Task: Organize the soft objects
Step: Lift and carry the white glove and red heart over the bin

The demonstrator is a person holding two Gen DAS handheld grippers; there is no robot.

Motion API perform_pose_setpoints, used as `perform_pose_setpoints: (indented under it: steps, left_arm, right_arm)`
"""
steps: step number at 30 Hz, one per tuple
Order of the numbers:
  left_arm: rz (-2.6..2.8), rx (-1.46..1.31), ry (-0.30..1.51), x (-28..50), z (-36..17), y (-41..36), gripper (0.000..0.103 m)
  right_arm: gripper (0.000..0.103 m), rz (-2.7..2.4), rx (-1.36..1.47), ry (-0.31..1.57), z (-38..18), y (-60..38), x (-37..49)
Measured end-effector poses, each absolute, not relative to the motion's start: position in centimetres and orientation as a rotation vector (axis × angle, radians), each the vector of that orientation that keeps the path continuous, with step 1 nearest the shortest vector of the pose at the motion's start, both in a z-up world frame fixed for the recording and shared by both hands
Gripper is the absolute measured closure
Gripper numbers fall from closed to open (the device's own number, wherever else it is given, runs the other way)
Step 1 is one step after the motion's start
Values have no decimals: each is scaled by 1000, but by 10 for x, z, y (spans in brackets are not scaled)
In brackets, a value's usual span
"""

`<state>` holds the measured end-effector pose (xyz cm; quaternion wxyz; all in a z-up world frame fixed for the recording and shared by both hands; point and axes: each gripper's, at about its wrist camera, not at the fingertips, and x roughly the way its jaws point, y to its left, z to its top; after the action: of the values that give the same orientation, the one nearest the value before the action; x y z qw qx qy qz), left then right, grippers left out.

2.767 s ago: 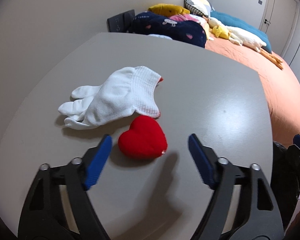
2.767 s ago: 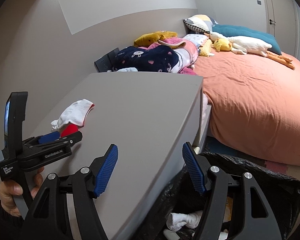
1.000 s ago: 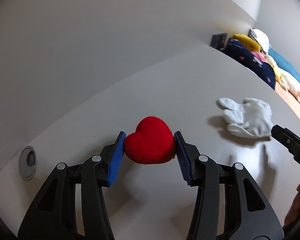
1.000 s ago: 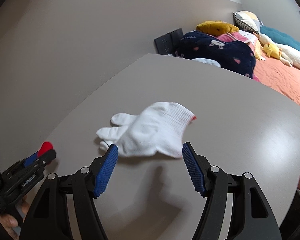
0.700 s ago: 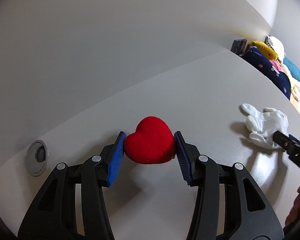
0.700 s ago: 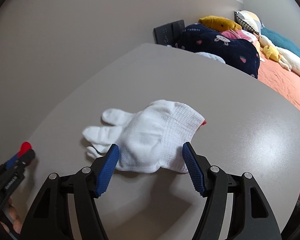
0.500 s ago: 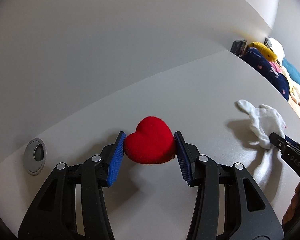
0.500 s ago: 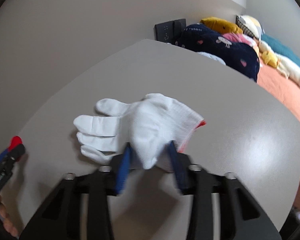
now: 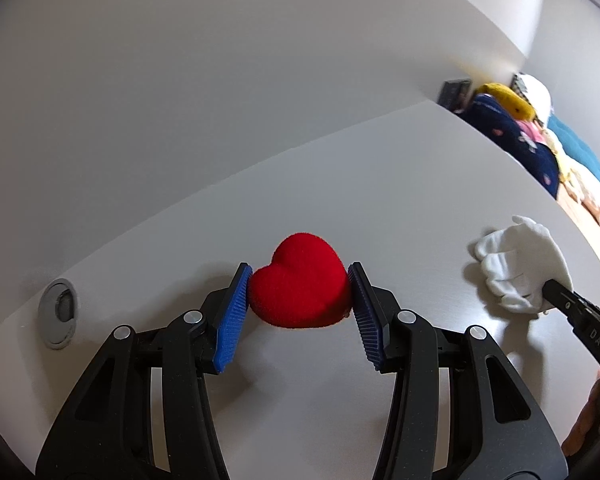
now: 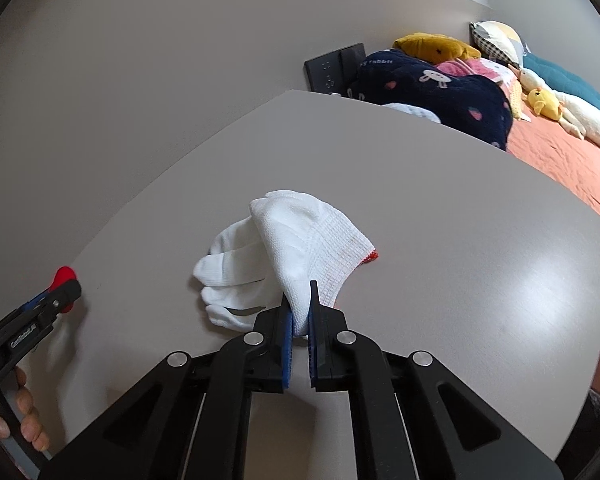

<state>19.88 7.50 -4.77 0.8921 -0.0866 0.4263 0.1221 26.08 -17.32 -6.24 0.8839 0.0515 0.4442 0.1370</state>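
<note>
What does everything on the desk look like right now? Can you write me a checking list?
Surface: grey desk top, with a round metal grommet.
Job's things: red plush heart; white knitted glove.
Clutter: nothing seen.
Grippers: left gripper shut on the heart; right gripper shut on the glove's cuff.
Cables: nothing seen.
Surroundings: orange bed, navy blanket, white plush duck, black wall panel.

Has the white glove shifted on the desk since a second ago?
Yes. The white glove, flat a second ago, is now bunched and pulled up off the grey desk at its cuff, pinched in the right tongs.
</note>
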Motion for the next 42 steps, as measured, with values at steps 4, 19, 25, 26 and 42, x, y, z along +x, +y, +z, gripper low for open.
perform_pose_setpoints:
  steps: [4, 19, 25, 26, 42]
  left_arm:
    - [221, -144, 874, 195, -39, 56, 54]
    - [86, -54, 823, 169, -2, -26, 54]
    - [47, -44, 820, 154, 4, -49, 54]
    - [44, -43, 820, 153, 5, -53, 54]
    - [-35, -27, 826, 112, 9, -97, 54]
  right_arm:
    - [96, 275, 114, 912, -55, -185, 249]
    - [96, 257, 163, 848, -17, -238, 188]
    - [96, 247, 171, 829, -7, -254, 163]
    - [96, 244, 173, 824, -5, -257, 157]
    - [96, 213, 193, 787, 7, -290, 89]
